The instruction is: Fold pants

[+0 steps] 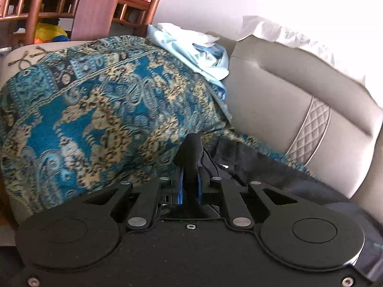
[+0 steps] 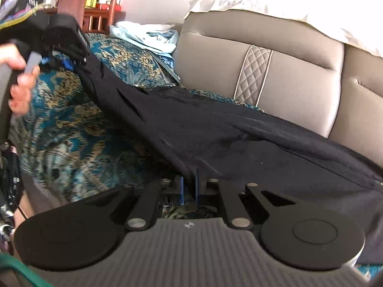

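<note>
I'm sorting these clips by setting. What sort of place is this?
Most likely a home living room: a grey leather sofa draped with a teal patterned throw, light blue laundry piled on it, and wooden furniture behind.

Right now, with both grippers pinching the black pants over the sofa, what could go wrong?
1. The left gripper holds only a thin bunched bit of the pants; it may slip out when pulled.
2. The right gripper grips just an edge, so the fold may come out skewed.
3. The trailing fabric could drag the patterned throw.
</note>
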{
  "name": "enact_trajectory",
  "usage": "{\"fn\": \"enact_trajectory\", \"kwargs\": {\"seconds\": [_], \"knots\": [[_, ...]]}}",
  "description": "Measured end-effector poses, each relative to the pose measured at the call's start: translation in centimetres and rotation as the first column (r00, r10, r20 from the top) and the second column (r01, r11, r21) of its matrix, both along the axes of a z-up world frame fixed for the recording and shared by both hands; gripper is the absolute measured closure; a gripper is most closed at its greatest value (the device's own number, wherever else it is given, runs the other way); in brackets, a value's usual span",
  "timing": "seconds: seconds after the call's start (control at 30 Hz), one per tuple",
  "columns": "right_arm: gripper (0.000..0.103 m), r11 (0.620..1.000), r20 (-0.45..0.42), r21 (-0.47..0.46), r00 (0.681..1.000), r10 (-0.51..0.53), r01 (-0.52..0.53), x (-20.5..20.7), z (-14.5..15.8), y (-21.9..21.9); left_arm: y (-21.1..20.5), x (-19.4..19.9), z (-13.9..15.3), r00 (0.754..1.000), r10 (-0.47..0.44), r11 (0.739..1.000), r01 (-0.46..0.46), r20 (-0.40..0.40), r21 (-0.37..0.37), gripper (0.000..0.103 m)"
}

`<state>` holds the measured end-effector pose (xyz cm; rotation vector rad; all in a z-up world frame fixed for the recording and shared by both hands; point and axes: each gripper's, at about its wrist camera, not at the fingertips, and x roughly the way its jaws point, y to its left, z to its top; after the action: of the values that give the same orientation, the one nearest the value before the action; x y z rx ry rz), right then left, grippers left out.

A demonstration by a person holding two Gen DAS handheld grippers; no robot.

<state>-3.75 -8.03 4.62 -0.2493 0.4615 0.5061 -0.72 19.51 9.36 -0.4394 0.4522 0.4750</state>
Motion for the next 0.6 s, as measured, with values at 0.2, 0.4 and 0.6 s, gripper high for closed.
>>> {"fn": "enact_trajectory", "kwargs": {"seconds": [0.2, 0.4, 0.6], "knots": [[0.084, 1.000, -0.052, 0.004, 0.998, -0.031, 0.031, 0.2, -1.4, -1.2, 0.1, 1.2, -2.8, 0.995, 0.045, 0.999, -0.043, -0.093, 0.026, 0.091], [0.082, 0.966, -0.048, -0.039, 0.965, -0.258, 0.257, 1.9, -2.9, -8.0, -0.1, 2.1, -3.9, 0.989, 0.066, 0.997, -0.060, -0.136, 0.048, 0.091], [0.063, 0.811, -0.087, -0.017, 0.808, -0.583, 0.584, 4.0, -3.2, -20.5, -0.3, 2.7, -4.3, 0.984, 0.075, 0.995, -0.064, -0.162, 0.074, 0.091]]}}
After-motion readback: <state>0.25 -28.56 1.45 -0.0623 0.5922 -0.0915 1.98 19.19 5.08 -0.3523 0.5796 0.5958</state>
